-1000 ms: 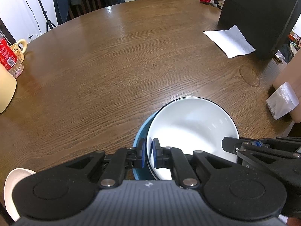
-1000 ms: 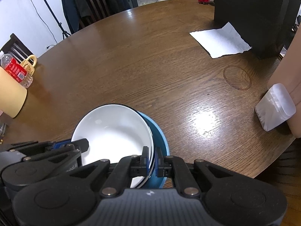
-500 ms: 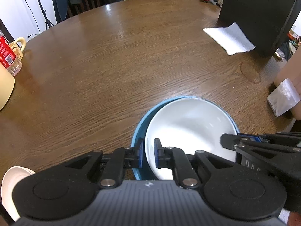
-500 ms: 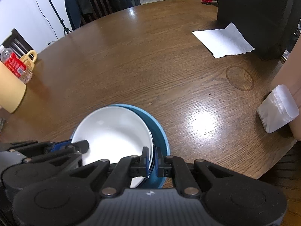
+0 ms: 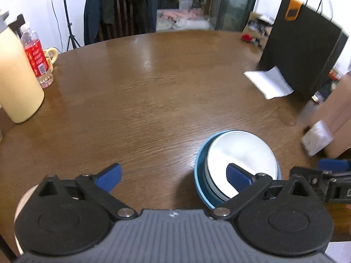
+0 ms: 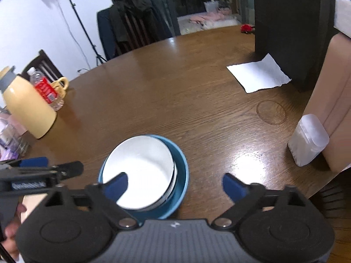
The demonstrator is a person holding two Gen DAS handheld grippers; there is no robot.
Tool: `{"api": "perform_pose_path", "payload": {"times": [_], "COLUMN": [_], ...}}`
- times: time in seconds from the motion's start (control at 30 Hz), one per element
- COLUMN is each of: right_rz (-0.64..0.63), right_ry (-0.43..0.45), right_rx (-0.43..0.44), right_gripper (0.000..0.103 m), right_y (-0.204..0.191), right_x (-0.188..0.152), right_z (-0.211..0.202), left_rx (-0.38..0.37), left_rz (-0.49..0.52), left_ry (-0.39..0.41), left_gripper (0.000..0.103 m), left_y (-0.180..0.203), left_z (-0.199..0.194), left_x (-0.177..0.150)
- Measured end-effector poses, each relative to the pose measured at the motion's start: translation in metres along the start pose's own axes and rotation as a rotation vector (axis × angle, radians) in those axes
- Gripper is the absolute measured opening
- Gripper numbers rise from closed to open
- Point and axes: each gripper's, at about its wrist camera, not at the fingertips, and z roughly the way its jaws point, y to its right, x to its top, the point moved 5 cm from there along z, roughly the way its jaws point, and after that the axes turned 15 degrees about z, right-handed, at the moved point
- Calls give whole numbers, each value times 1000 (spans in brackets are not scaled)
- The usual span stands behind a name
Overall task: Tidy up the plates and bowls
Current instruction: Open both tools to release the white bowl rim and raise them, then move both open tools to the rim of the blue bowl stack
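A white bowl (image 5: 241,151) (image 6: 140,164) sits nested inside a blue bowl (image 5: 200,182) (image 6: 181,175) on the brown round table (image 5: 153,100). My left gripper (image 5: 173,176) hovers above and to the left of the bowls. Its jaws are opening wide, with only the bowls' left rim below the gap and no pad touching it. My right gripper (image 6: 174,186) hovers over the bowls' right side. Its jaws are opening too, and its blue fingertips (image 6: 116,185) stand clear of the rim. Each gripper shows at the edge of the other's view.
A cream jug (image 5: 17,83), a red-labelled bottle (image 5: 36,59) and a mug (image 5: 51,54) stand at the far left. A black bag (image 5: 302,50), white paper (image 5: 267,83), a translucent container (image 6: 307,140) and a cardboard box (image 6: 335,100) are at the right. A cream dish (image 5: 18,206) lies near left.
Both grippers were shut on the white bowl's rim, lowered it into the blue bowl, then let go. They now stand wide and have drawn back and up.
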Motion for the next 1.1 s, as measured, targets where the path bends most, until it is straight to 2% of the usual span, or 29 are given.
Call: {"api": "perform_pose_path", "payload": {"times": [0.07, 0.27, 0.5, 0.73, 1.1], "right_rz": [-10, -130, -175, -135, -149], "right_ry": [1, 71, 104, 110, 96], "right_rx": [14, 13, 41, 45, 20], "right_gripper": [103, 103, 103, 103, 103], "right_y": [2, -3, -5, -2, -11], "right_x": [-11, -44, -63, -51, -69], "right_z": [-5, -28, -48, -48, -53], "left_rx": [-16, 23, 35, 88, 52], "left_rz": [-3, -14, -110, -155, -134], "left_ry": [14, 71, 66, 123, 124], "left_gripper": [103, 103, 103, 103, 103], "left_y": [0, 2, -4, -12, -6], "left_z": [-10, -38, -53, -69, -77], "left_x": [-6, -37, -78, -81, -95]}}
